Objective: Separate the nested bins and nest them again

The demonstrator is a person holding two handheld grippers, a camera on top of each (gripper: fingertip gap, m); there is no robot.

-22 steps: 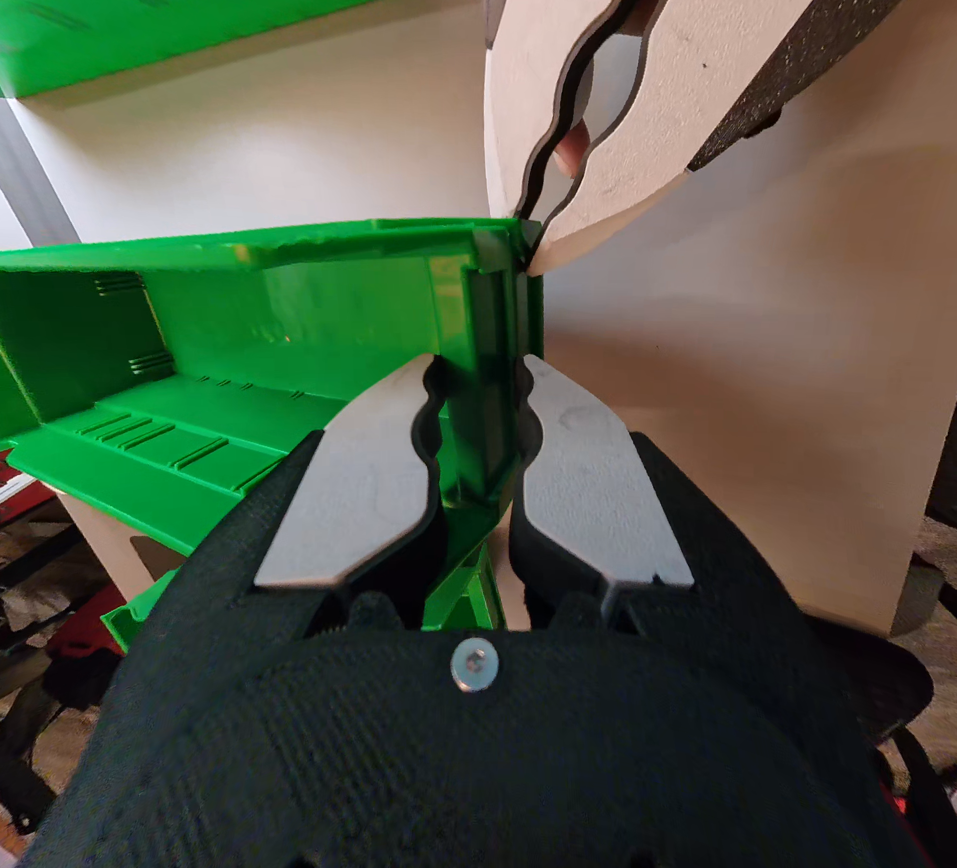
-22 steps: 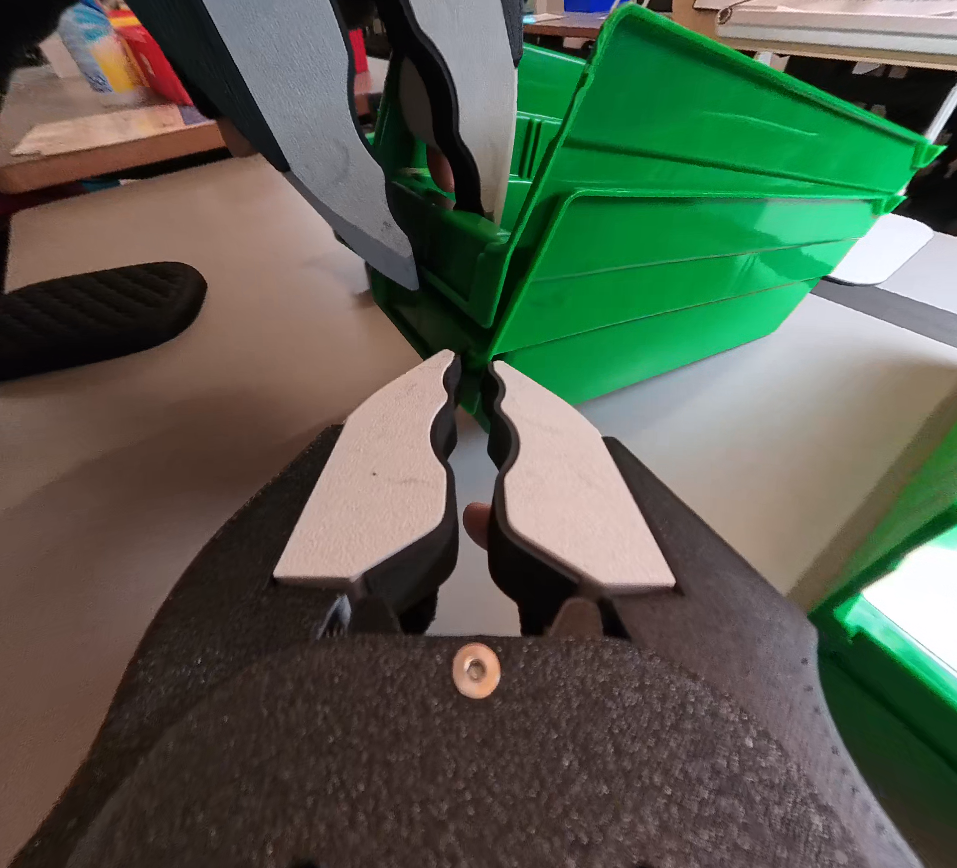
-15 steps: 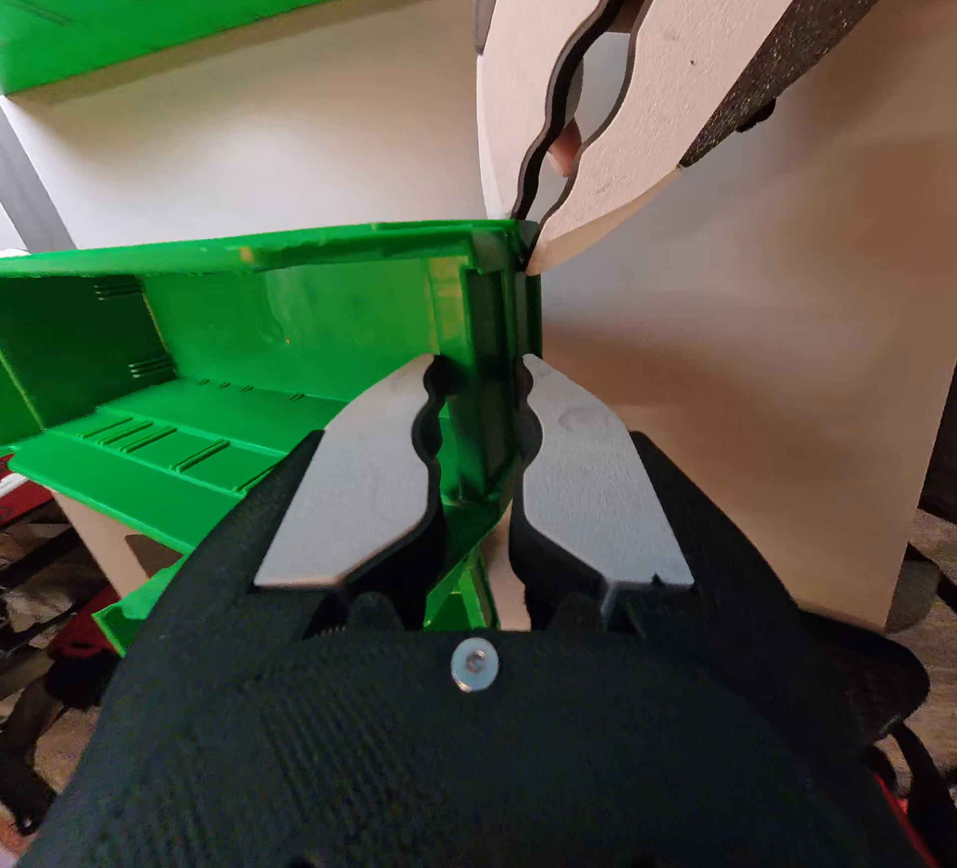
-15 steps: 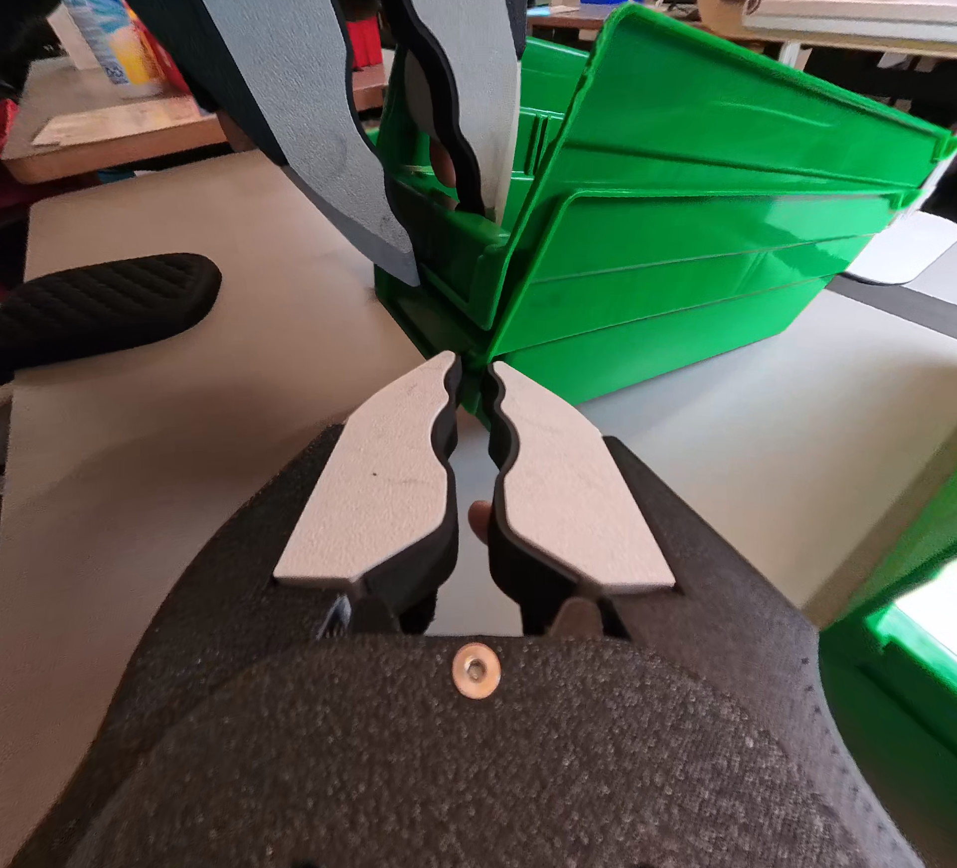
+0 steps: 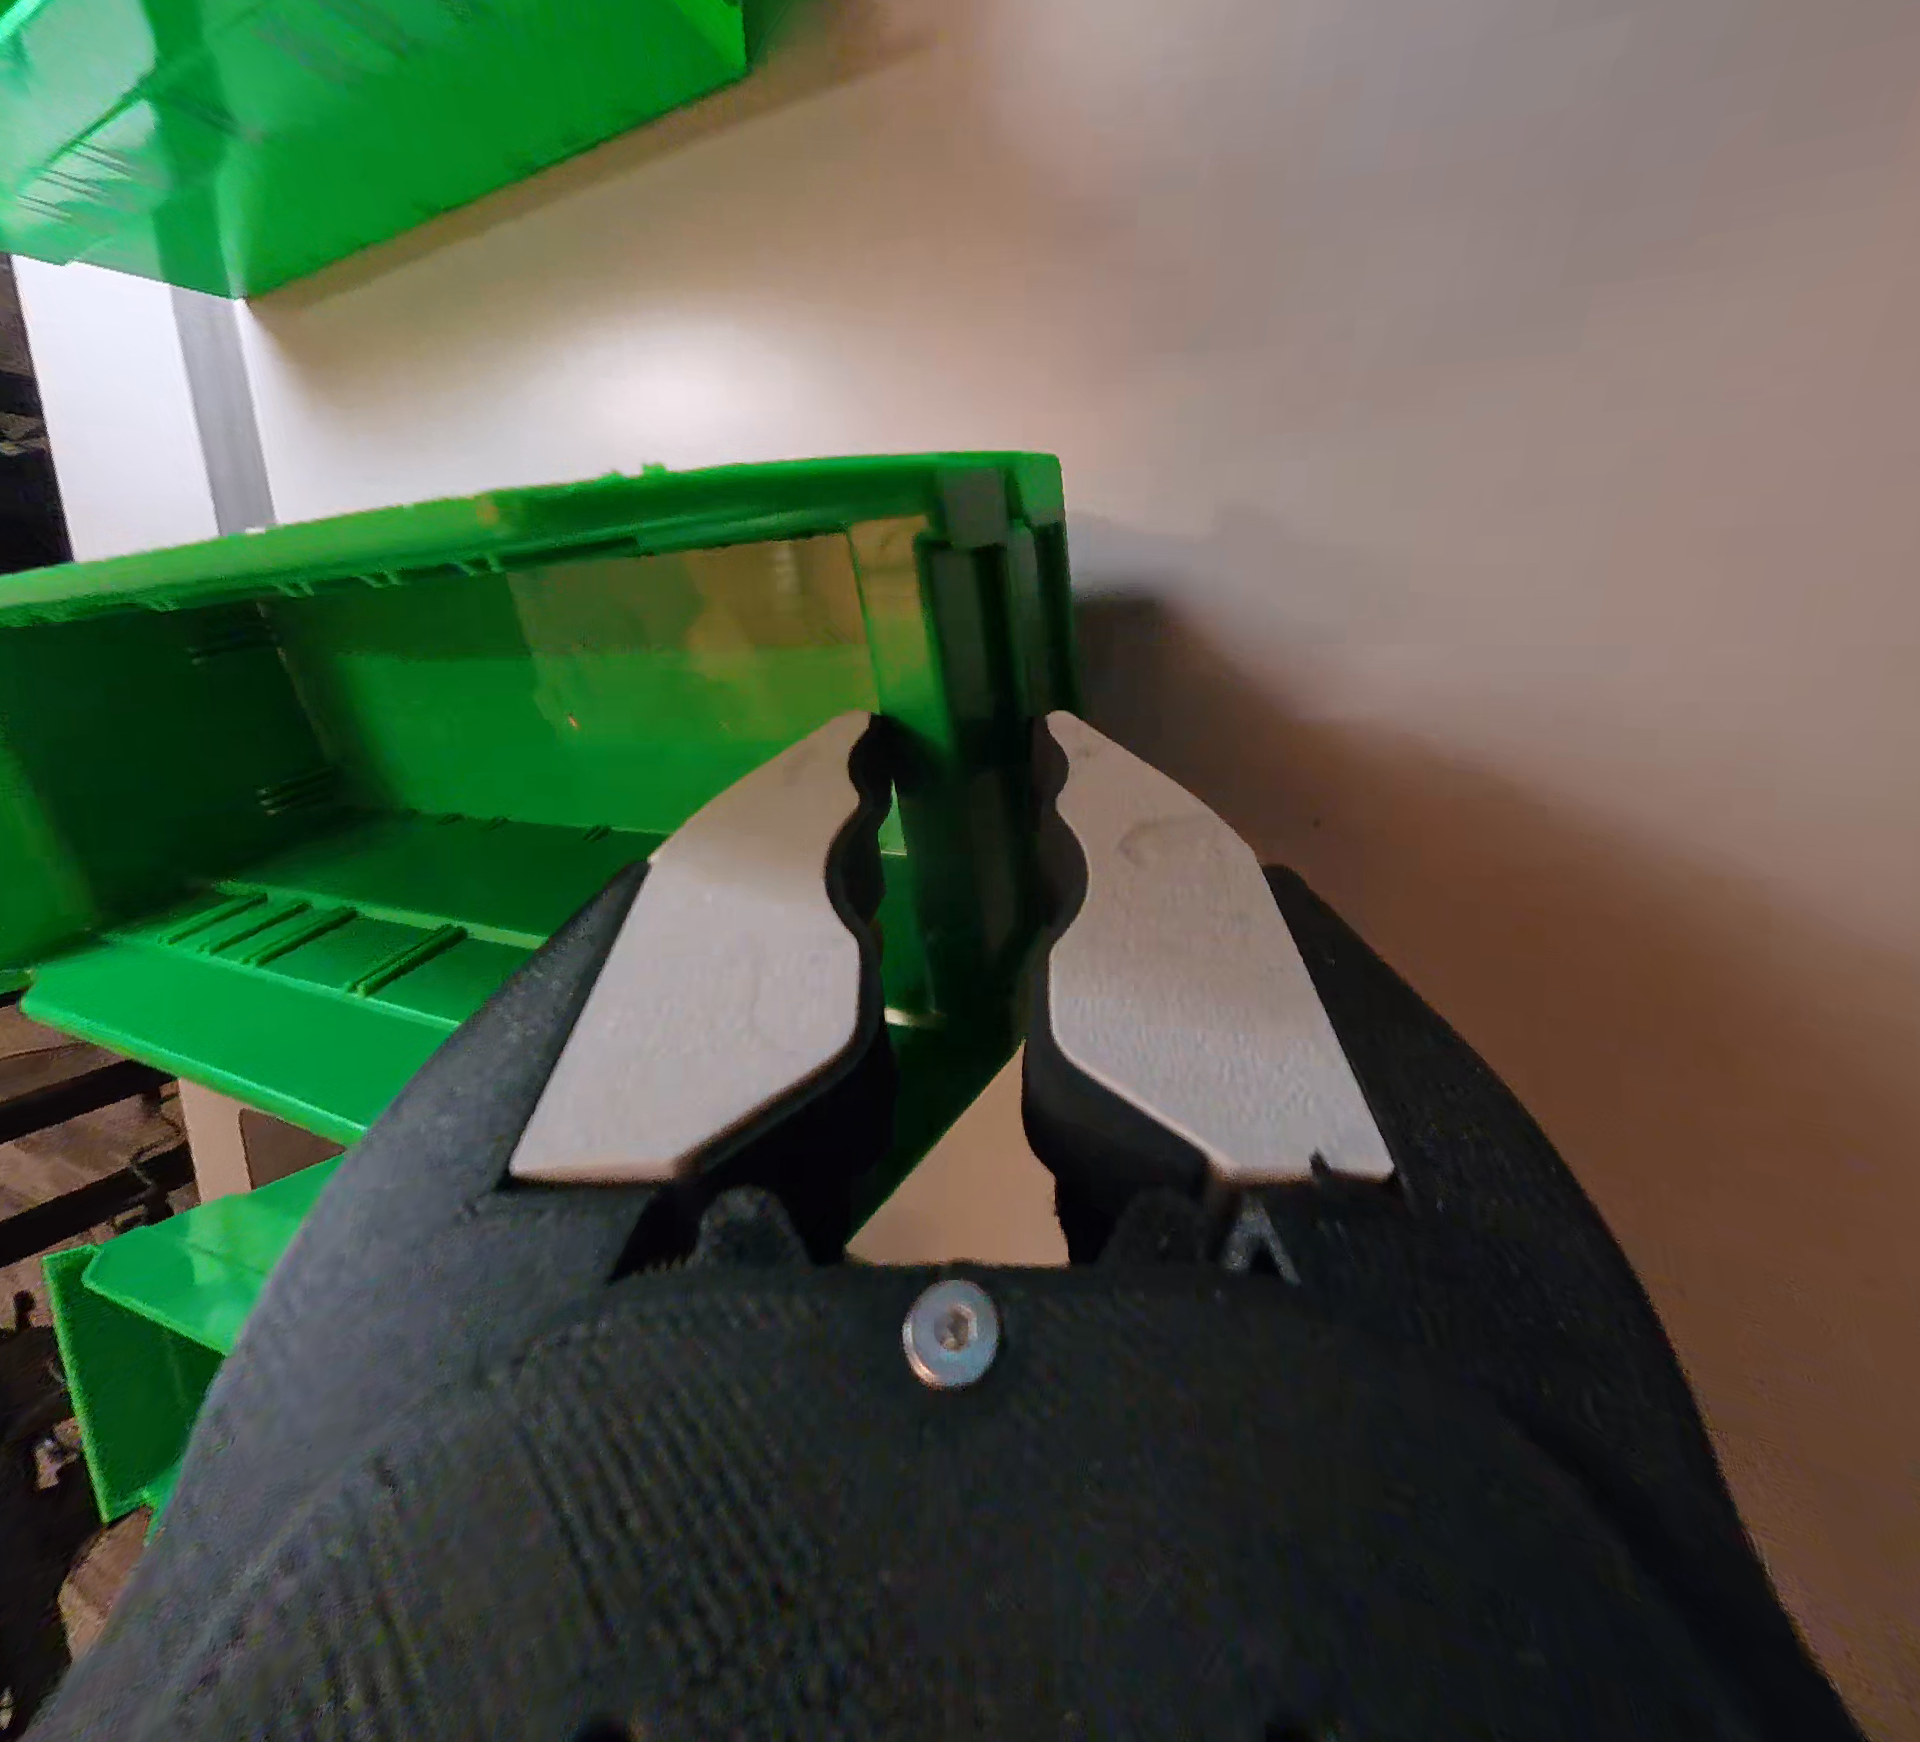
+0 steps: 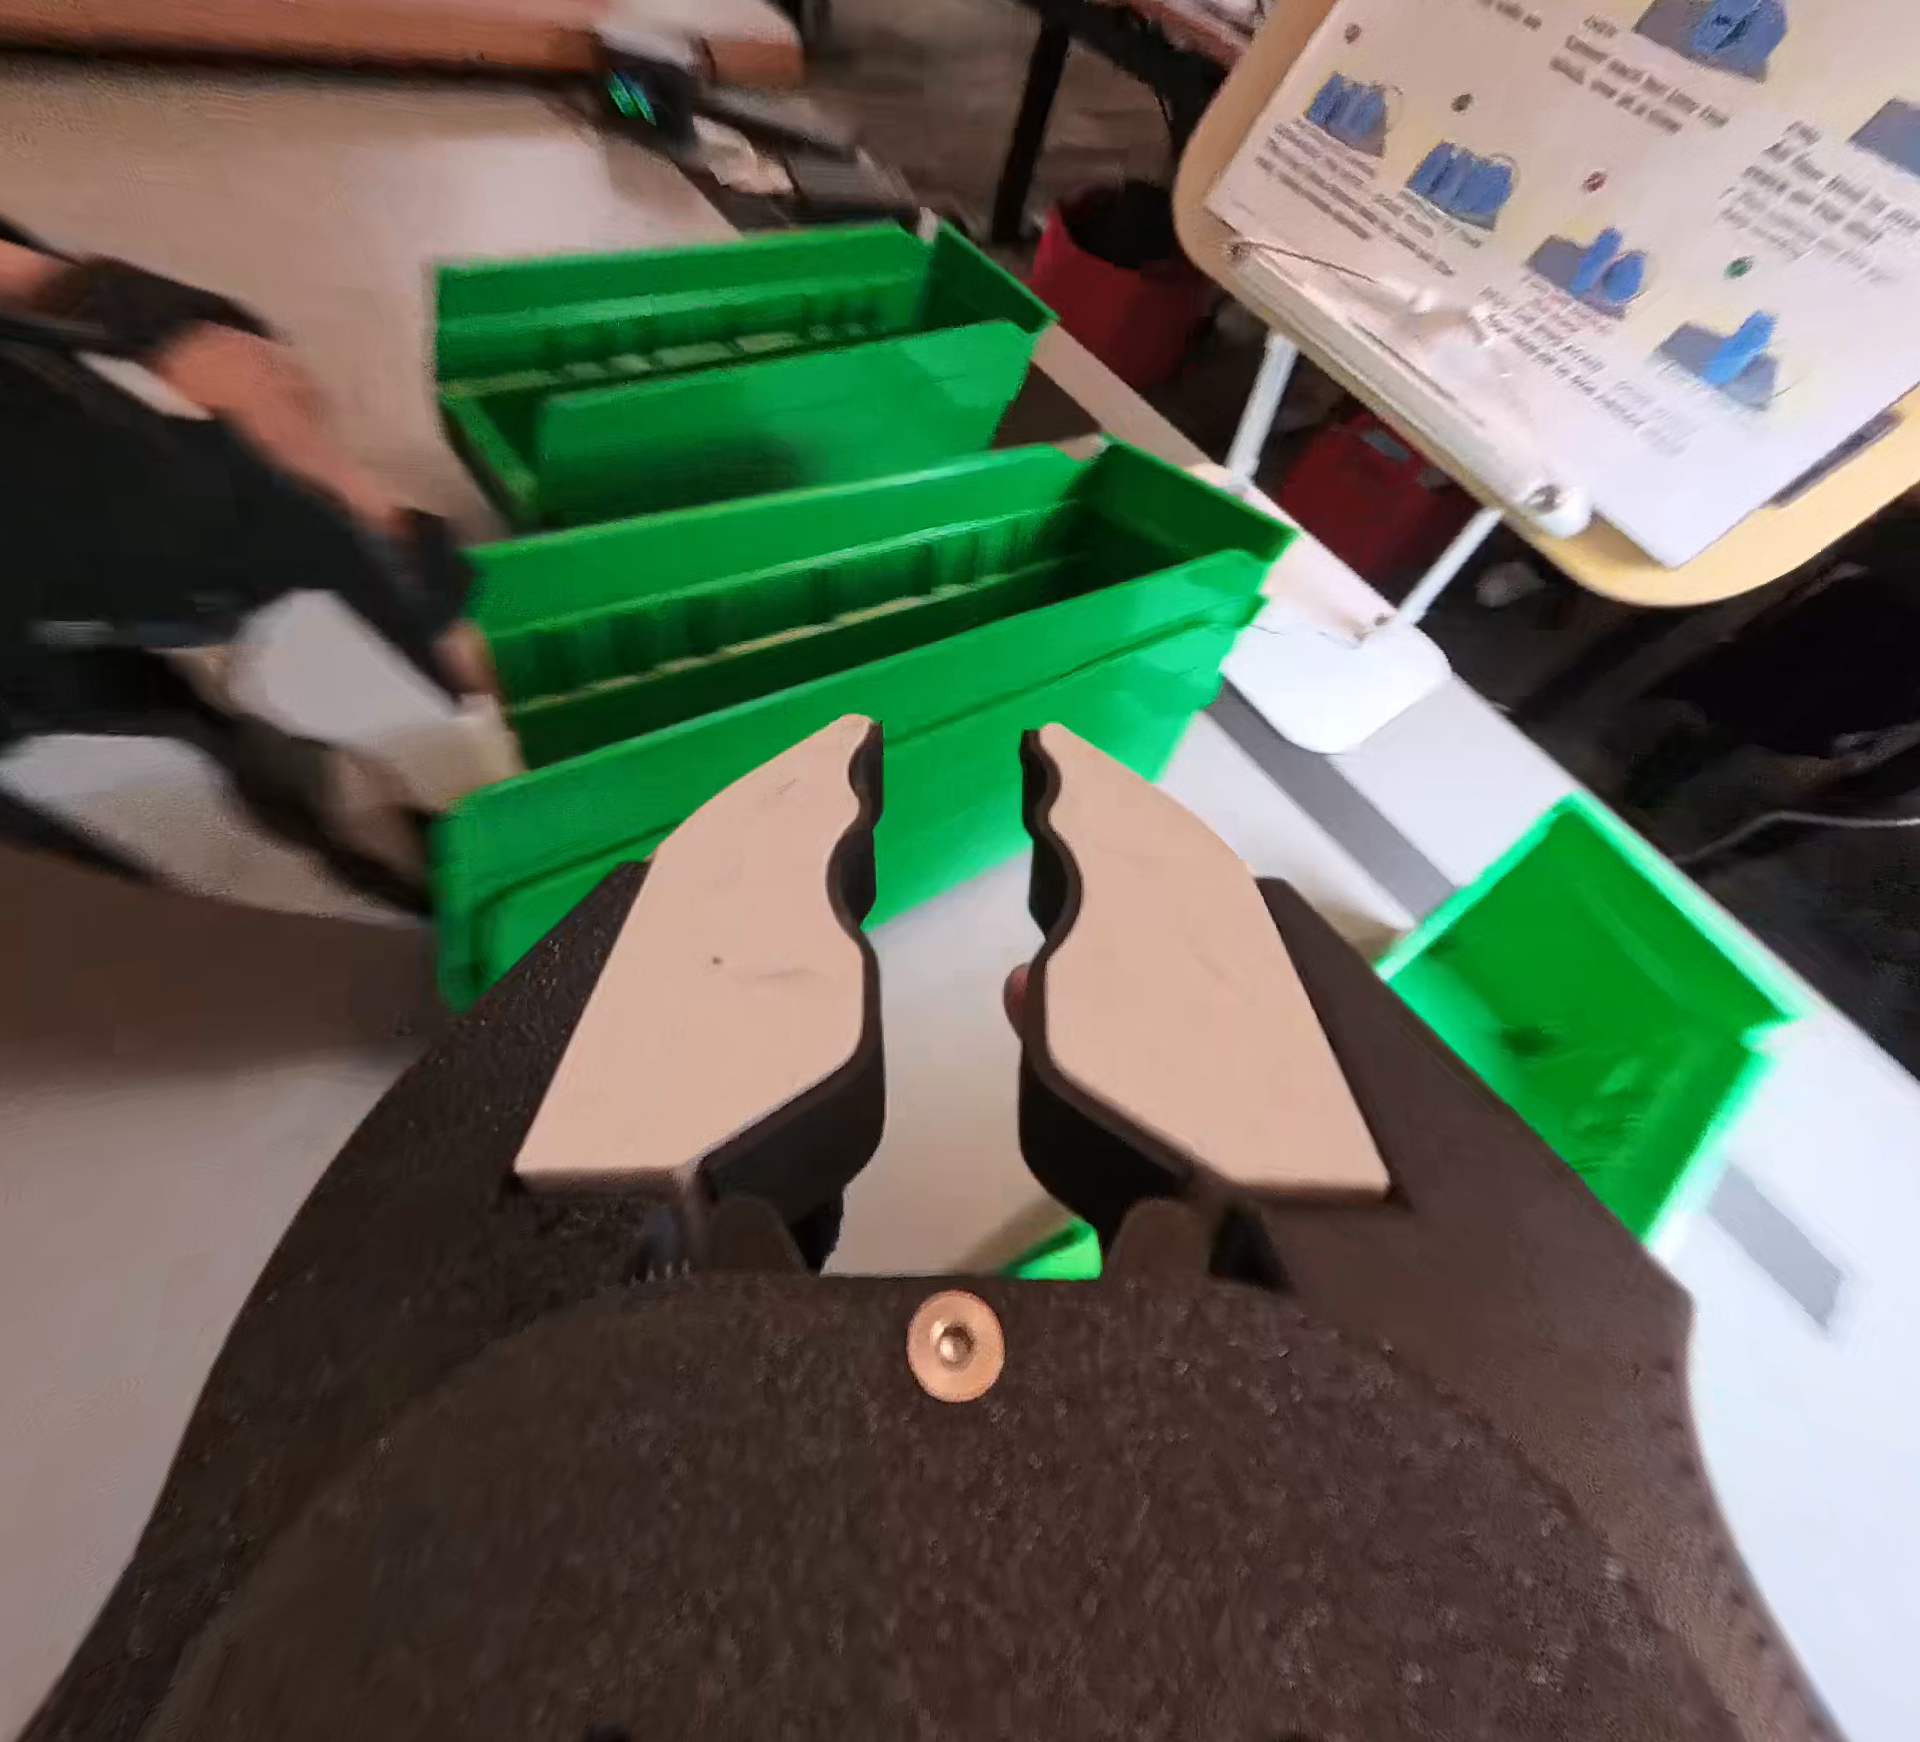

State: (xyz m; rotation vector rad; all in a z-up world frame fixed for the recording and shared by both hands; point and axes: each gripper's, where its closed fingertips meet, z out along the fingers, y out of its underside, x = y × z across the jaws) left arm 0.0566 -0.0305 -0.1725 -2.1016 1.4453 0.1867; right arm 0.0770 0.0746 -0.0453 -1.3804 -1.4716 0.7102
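Note:
My left gripper (image 5: 961,736) is shut on the end wall of a green bin (image 5: 416,705). This bin sits tilted inside a lower green bin (image 5: 125,1329). A separate green bin (image 5: 364,82) lies beyond on the table. In the right wrist view the nested stack (image 6: 831,632) is ahead. The left gripper (image 6: 312,570) shows blurred at the stack's left end. My right gripper (image 6: 951,736) is open and empty, held above the table near the stack's side. Another single bin (image 6: 727,342) stands behind the stack. One more green bin (image 6: 1579,996) stands at the right.
The white table (image 6: 1299,840) has a grey strip running across it at the right. A stand with an instruction board (image 6: 1558,186) rises past the table's far right edge. Other tables, a red bin and blue items show in the background. My hands' fingertips stand some 15 cm from each other.
My right gripper has pulled back and up from the stack's corner and opened wider. It no longer shows in the left wrist view. My left gripper still grips the bin's end wall.

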